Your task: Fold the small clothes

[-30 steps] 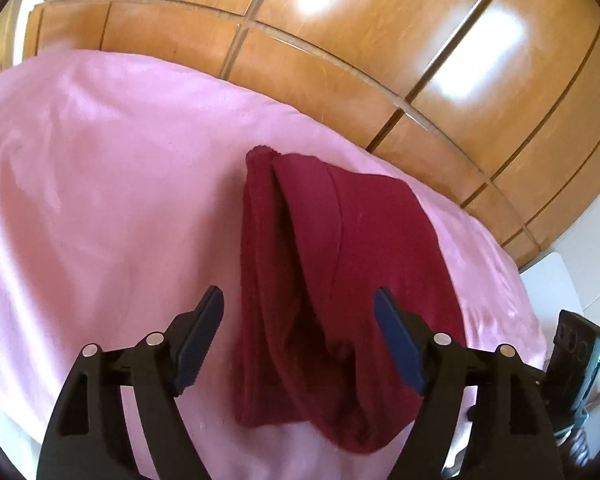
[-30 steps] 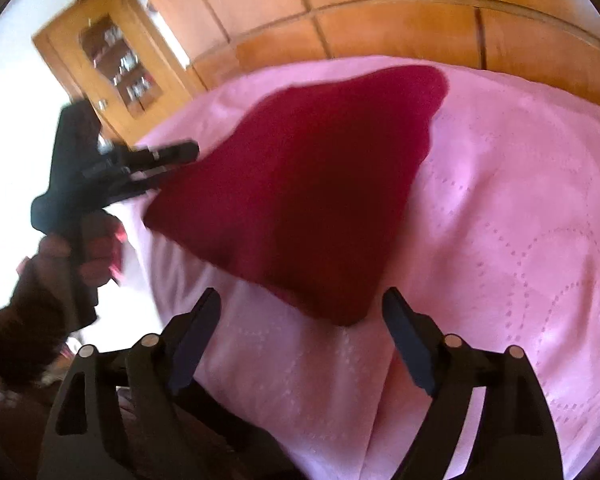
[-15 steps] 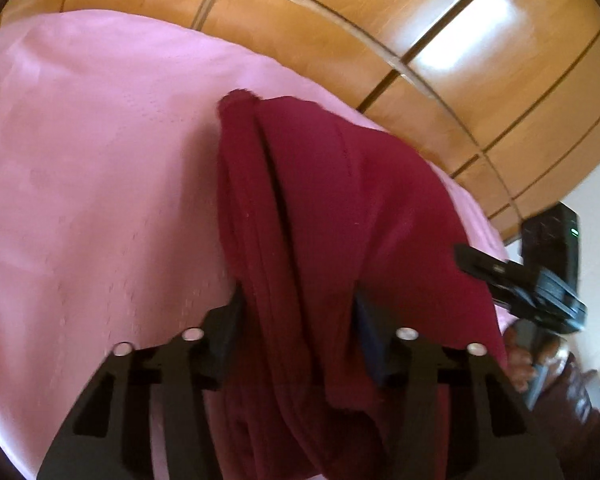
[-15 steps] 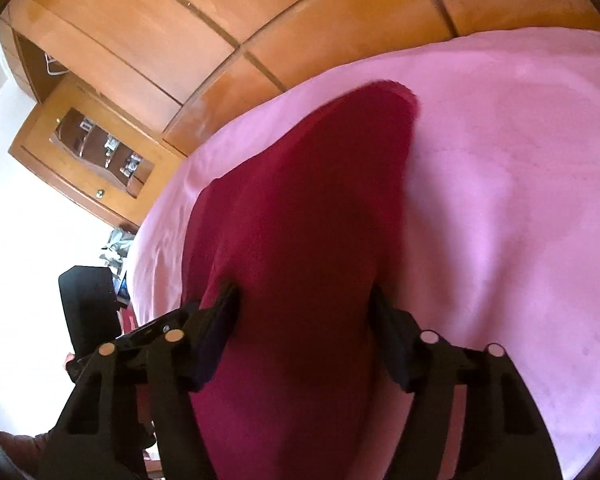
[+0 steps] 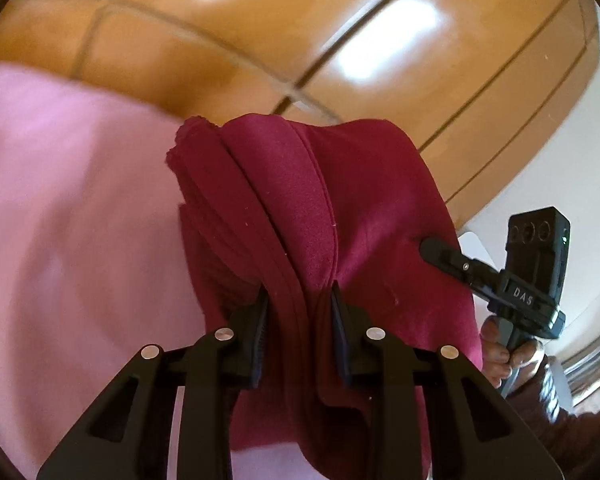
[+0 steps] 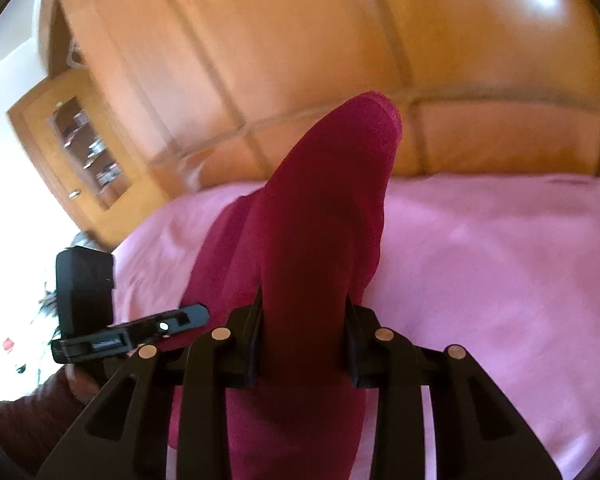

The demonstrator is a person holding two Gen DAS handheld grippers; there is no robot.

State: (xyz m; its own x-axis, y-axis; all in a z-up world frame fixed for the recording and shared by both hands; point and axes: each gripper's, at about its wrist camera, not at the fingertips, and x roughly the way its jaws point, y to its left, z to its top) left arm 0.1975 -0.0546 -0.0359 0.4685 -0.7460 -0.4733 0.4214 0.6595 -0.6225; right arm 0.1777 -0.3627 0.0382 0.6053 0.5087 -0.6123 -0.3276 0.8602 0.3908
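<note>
A dark red garment (image 5: 300, 216), folded into layers, is held up over the pink bedspread (image 5: 68, 208). My left gripper (image 5: 298, 300) is shut on its near edge. My right gripper (image 6: 304, 312) is shut on the same garment (image 6: 324, 216) at another edge; the cloth rises away from it. The right gripper also shows in the left wrist view (image 5: 496, 280), at the garment's right side. The left gripper shows in the right wrist view (image 6: 128, 332), low on the left.
A glossy wooden headboard (image 5: 300, 40) runs behind the bed. A wooden cabinet with glass doors (image 6: 84, 148) stands to the left in the right wrist view. The pink bedspread (image 6: 500, 260) spreads out to the right.
Both grippers went from open to shut on the red garment. The garment has lifted off the bedspread and both views have tilted up toward the headboard.
</note>
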